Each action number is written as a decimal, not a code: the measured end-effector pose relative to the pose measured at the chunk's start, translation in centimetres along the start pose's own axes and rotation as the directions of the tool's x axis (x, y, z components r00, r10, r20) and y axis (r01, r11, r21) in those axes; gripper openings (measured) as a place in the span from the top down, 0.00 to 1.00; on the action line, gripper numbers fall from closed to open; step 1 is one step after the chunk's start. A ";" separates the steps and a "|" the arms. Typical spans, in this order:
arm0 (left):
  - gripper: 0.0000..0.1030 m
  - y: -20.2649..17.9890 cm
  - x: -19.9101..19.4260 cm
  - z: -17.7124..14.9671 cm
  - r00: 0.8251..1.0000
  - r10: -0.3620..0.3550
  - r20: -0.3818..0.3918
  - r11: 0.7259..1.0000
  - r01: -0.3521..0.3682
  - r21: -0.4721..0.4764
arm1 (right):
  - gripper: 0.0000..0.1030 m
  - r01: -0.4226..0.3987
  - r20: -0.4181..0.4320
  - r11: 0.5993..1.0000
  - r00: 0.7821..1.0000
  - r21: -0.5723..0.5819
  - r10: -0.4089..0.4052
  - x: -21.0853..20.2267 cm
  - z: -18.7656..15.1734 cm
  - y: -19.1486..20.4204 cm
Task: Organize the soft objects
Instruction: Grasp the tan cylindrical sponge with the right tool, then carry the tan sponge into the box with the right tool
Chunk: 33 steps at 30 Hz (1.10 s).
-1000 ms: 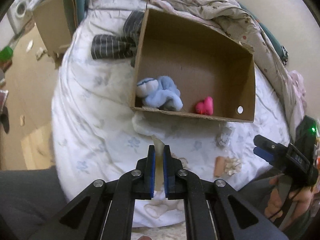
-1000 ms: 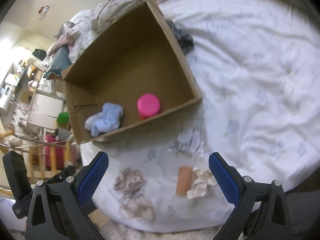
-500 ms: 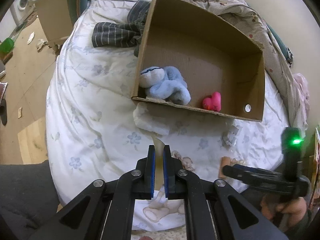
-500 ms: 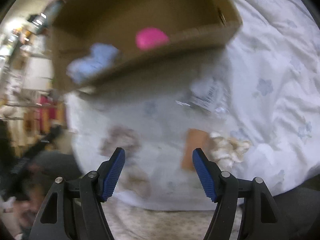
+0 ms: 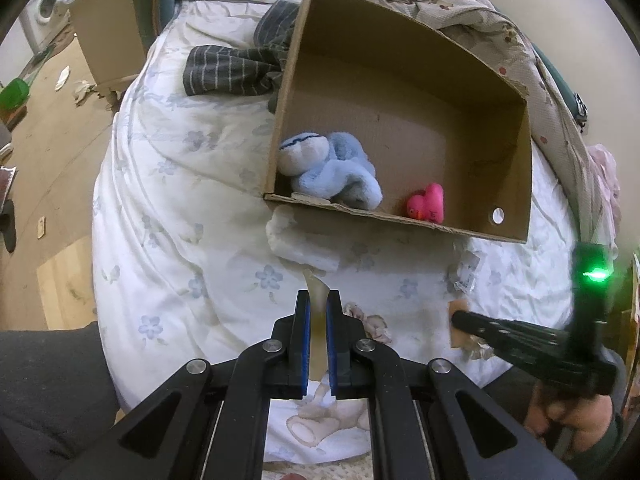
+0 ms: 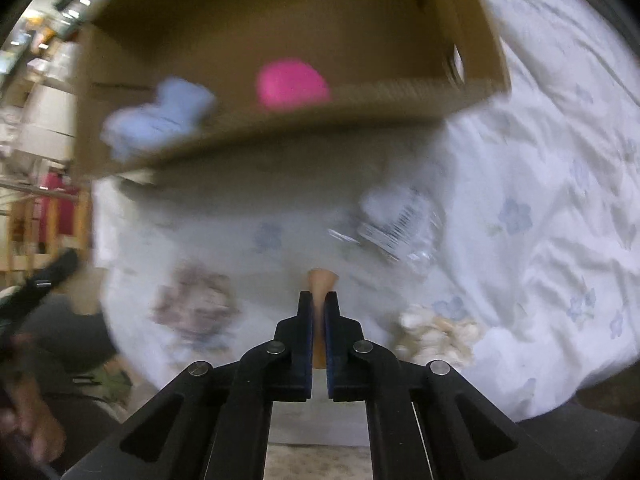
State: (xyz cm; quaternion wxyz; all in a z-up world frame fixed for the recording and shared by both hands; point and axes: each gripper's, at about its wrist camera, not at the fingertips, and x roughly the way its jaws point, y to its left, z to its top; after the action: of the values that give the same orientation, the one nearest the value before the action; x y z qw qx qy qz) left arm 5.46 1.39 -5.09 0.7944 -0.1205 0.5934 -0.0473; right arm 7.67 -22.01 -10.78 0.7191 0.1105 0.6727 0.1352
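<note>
A: In the left wrist view, what is held?

B: The left gripper (image 5: 318, 312) is clenched on a pale cream soft item (image 5: 304, 240), whose bulk hangs just ahead of the fingertips, short of the cardboard box (image 5: 516, 184). Inside the box, beyond the fingers, a blue plush (image 5: 332, 172) and a pink toy (image 5: 428, 202) are seen. A striped garment (image 5: 236, 68) lies far ahead to the left on the floral bedsheet (image 5: 180, 184).

A: And the right wrist view?

B: It is heavily blurred. The right gripper (image 6: 319, 312) is closed on a tan soft piece (image 6: 320, 284), pinched between the pads. A fluffy cream bundle (image 6: 436, 328) lies just right of the fingers, and a crumpled wrapper (image 6: 400, 224) ahead to the right.

A: What could go wrong?

B: The cream item is gripped only by a thin edge, so it could be pulled free by its own weight, or snagged on the box's near wall. The tan piece could be lost if it is swung fast, as the blur suggests.
</note>
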 end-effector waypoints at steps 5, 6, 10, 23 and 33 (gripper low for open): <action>0.94 0.0 0.0 -0.1 1.000 0.023 0.011 1.000 -0.023 0.007 | 0.94 -0.078 0.079 0.996 0.994 -0.052 0.082 -2.4 -0.4 1.8; 0.94 0.0 0.1 -0.1 0.999 0.031 0.012 0.999 -0.031 0.010 | 0.94 -0.074 0.091 0.995 0.993 -0.064 0.080 -2.6 -0.5 2.0; 0.94 0.0 0.1 -0.3 0.998 0.057 0.022 0.998 -0.057 0.019 | 0.94 -0.086 0.117 0.993 0.989 -0.077 0.095 -2.9 -0.7 2.3; 0.94 -1.7 -4.7 1.4 0.991 0.031 0.127 0.999 -0.036 0.039 | 0.94 -0.196 0.231 0.974 0.948 -0.112 0.217 -8.6 0.0 2.0; 0.94 -5.8 -7.6 8.5 0.969 -0.035 0.243 0.994 0.009 0.106 | 0.94 -0.173 0.383 0.977 0.900 -0.123 0.207 -13.8 4.3 0.8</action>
State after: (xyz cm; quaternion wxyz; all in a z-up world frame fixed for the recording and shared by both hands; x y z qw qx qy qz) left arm 11.79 -1.35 5.69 0.8661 -0.0903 0.4864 -0.0717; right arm 11.12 -25.89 2.74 0.8269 0.1694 0.4939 0.2086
